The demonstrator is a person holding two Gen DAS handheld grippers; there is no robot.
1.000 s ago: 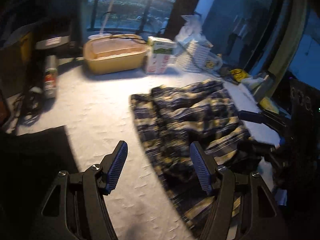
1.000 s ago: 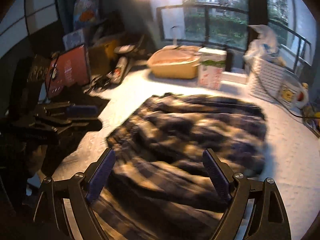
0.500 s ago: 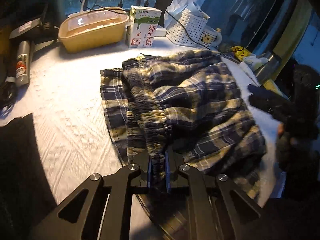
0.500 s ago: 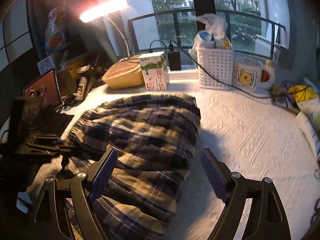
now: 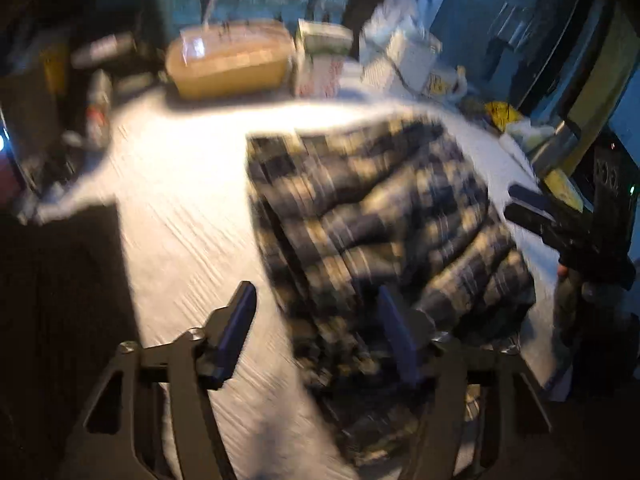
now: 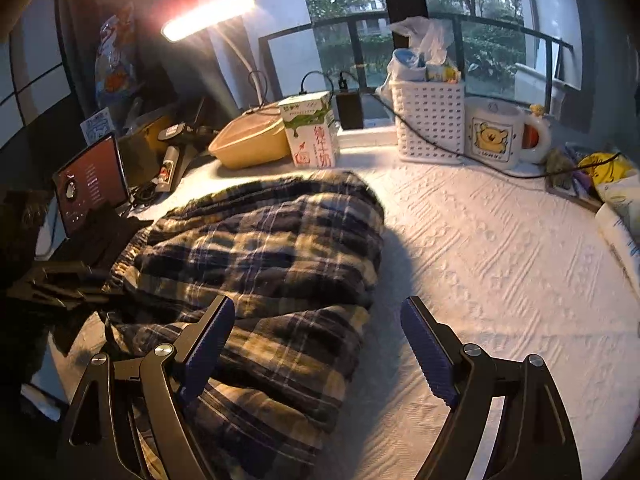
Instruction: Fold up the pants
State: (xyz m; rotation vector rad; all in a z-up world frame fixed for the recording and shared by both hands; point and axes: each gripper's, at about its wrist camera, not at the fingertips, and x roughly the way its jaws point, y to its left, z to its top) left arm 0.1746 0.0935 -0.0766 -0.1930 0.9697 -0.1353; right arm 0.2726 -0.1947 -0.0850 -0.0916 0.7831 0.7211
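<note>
The left gripper [image 5: 316,336] jaws are opening over the crumpled navy-and-yellow plaid pants [image 5: 380,216], at twelve o'clock; the right gripper [image 6: 316,348] jaws are standing apart, empty.

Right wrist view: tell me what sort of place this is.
Probably a room in a home, at a cluttered table by a window. Plaid pants lie on a white textured tablecloth, with a milk carton, a cartoon bear mug and a lit desk lamp behind.

Left view smeared with motion blur – right view sharp, lamp [image 6: 208,14] flaring, edges bowed.
</note>
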